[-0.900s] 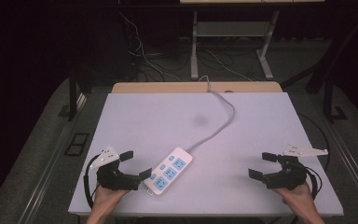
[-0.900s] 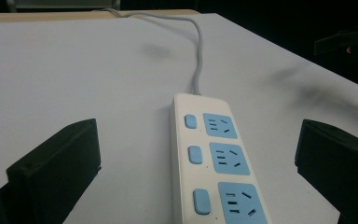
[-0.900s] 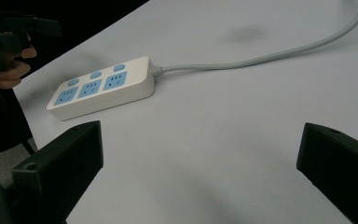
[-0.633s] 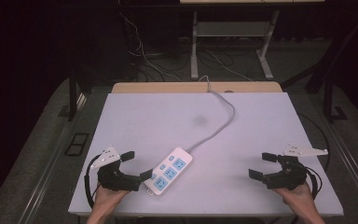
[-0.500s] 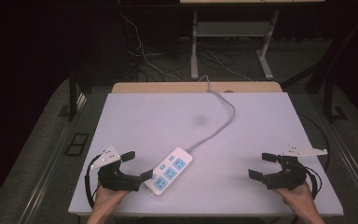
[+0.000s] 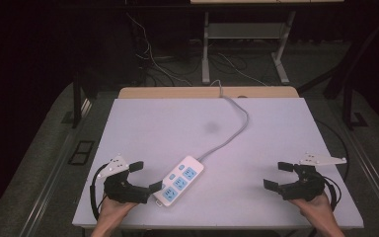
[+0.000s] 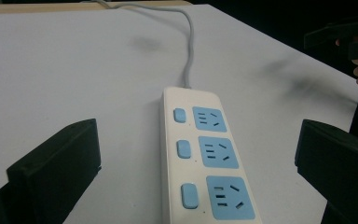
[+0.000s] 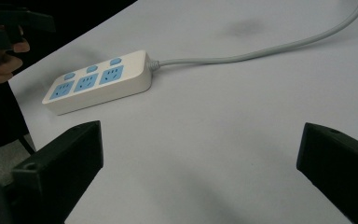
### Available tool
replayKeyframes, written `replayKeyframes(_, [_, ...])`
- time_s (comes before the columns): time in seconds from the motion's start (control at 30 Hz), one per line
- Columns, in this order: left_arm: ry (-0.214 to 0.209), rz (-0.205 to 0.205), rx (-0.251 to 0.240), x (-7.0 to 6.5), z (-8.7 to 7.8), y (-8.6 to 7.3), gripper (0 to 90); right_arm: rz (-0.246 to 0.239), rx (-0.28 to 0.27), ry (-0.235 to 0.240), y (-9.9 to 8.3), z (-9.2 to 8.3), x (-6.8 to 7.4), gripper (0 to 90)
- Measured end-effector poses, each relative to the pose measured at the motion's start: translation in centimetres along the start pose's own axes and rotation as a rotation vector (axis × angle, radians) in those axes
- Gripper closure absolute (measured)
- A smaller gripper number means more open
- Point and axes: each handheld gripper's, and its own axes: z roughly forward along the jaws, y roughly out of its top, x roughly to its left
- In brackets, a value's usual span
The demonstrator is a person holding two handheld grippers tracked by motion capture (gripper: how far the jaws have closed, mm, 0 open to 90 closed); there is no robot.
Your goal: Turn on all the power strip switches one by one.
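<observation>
While jaws of left gripper (image 6: 147,177) and right gripper (image 6: 278,175) gape wide and empty: best centred squarely over power strip (image 6: 178,180) before closing, clear of cord (image 6: 232,133).

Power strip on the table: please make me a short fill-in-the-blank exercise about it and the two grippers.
1. The power strip has ___ blue sockets.
2. Its grey cable runs toward the ___ edge of the table.
3. The jaws of the left gripper stand ___.
4. The gripper nearer the strip is the ___ one.

Missing words: three; far; open; left
</observation>
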Motion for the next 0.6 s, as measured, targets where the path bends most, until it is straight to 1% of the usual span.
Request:
replayKeyframes(0.07, [0.001, -0.003, 0.002, 0.0, -0.1, 0.1, 0.0, 0.0, 0.002, 0.0, 0.0, 0.0, 0.0, 0.3])
replayKeyframes(0.27, [0.001, 0.008, 0.026, -0.1, 0.0, 0.8, 0.0, -0.005, 0.009, -0.001, 0.0, 0.1, 0.0, 0.2])
replayKeyframes(0.37, [-0.001, 0.017, 0.04, 0.0, 0.1, 1.1, 0.0, -0.006, 0.009, -0.002, 0.0, 0.1, 0.0, 0.3])
replayKeyframes(0.6, [-0.005, 0.02, 0.073, 0.3, 0.5, 1.8, 0.0, -0.004, 0.007, -0.007, -0.1, 0.1, -0.1, 0.2])
